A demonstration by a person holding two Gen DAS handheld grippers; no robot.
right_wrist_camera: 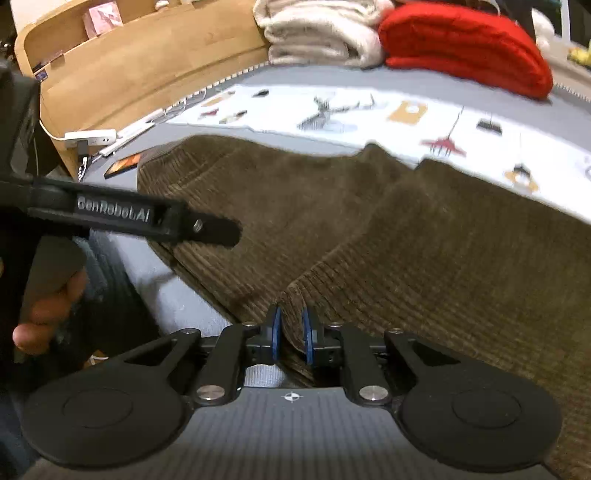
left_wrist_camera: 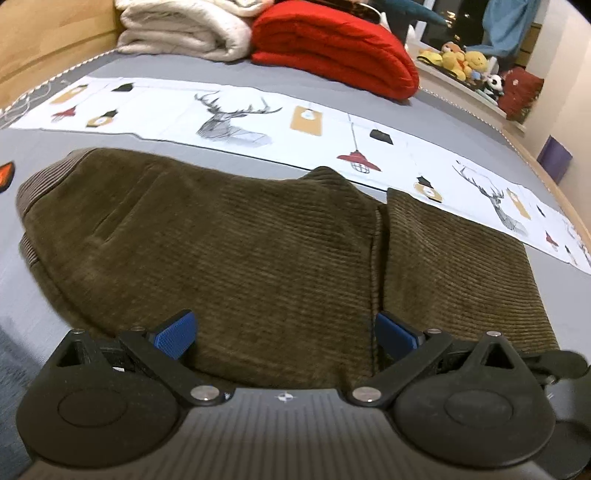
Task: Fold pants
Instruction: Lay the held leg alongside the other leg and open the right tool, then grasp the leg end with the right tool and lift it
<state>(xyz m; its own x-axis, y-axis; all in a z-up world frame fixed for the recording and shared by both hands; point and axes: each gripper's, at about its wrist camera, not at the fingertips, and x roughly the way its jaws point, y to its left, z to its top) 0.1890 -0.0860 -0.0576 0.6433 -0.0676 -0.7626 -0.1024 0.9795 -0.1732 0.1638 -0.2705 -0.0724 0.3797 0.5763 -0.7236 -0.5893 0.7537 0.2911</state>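
Olive-brown corduroy pants lie on the grey bed, partly folded, with the waistband at the left and a folded-over leg section at the right. My left gripper is open, its blue pads spread wide just above the pants' near edge. In the right wrist view the pants fill the centre. My right gripper is shut on a corner of the pants' folded leg edge, lifted a little. The left gripper's black body shows at the left of that view, held by a hand.
A white printed cloth strip with deer and lamps lies beyond the pants. A folded cream blanket and red blanket sit at the bed's far end. A wooden headboard and power strip are at the left. Plush toys sit on a shelf.
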